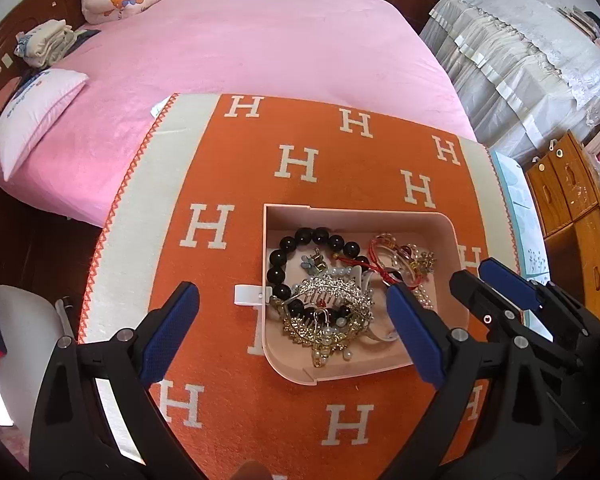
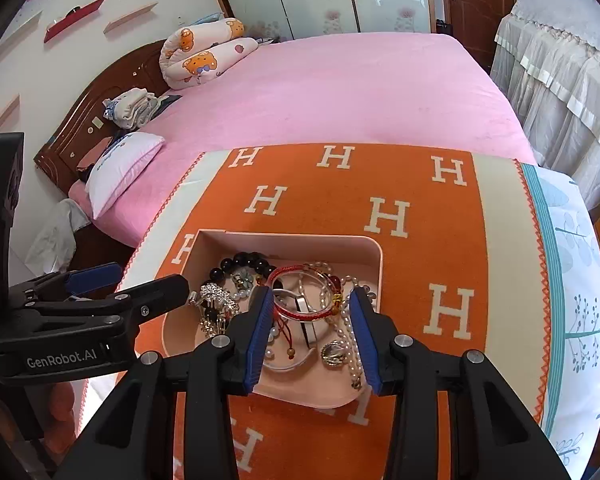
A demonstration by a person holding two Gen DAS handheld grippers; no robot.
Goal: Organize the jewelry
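Note:
A pink tray (image 1: pixel 360 220) sits on an orange cloth with white H letters (image 1: pixel 300 160). It holds a black bead bracelet (image 1: pixel 320 236), a rhinestone hair comb (image 1: pixel 336 292), a red bangle (image 2: pixel 300 314), a pearl strand (image 2: pixel 350 340) and other tangled pieces. My left gripper (image 1: pixel 292 292) hangs wide open over the tray's left half; one finger is outside the tray, the other above the jewelry. My right gripper (image 2: pixel 312 294) is open above the tray's right half (image 2: pixel 284 236), with the red bangle below and between its pads, not pressed. Each gripper shows in the other view (image 1: pixel 478 276) (image 2: pixel 148 276).
The cloth covers a small table against a pink bed (image 1: pixel 280 40). A white pillow (image 1: pixel 36 112) and folded clothes (image 1: pixel 44 44) lie at the bed's left. A lace-covered unit (image 1: pixel 520 60) and a wooden cabinet (image 1: pixel 572 208) stand on the right.

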